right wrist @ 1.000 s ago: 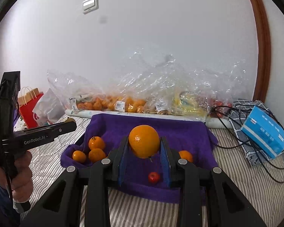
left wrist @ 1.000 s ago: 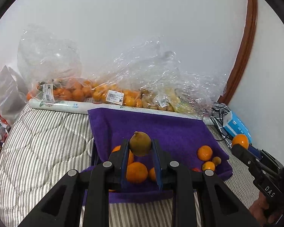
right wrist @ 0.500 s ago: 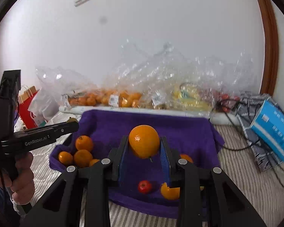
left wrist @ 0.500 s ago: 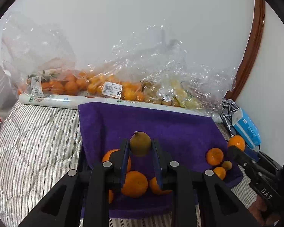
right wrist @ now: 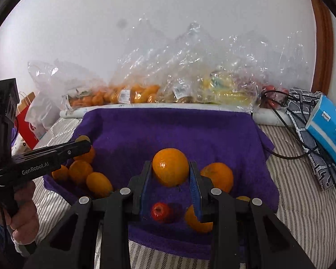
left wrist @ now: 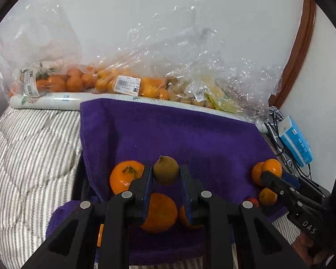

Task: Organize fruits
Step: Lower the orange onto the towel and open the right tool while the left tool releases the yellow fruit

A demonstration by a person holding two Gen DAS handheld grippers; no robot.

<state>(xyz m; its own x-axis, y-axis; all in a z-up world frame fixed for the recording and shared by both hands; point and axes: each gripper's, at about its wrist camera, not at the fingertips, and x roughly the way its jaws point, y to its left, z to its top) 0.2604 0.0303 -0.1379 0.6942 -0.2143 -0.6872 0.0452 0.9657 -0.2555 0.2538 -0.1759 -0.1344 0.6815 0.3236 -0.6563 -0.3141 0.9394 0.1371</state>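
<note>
Now your left hand-held gripper is clamped on a small olive-brown fruit, held above the purple towel, with loose oranges at seven o'clock of it and below it. Your right hand-held gripper is closed on a large orange, also over the towel; a small red fruit lies at six o'clock of that orange and another orange at three o'clock. At twelve o'clock, along the wall, clear plastic bags of fruit line the striped bed. At two o'clock, past the towel's edge, a blue box rests beside black cables.
</note>
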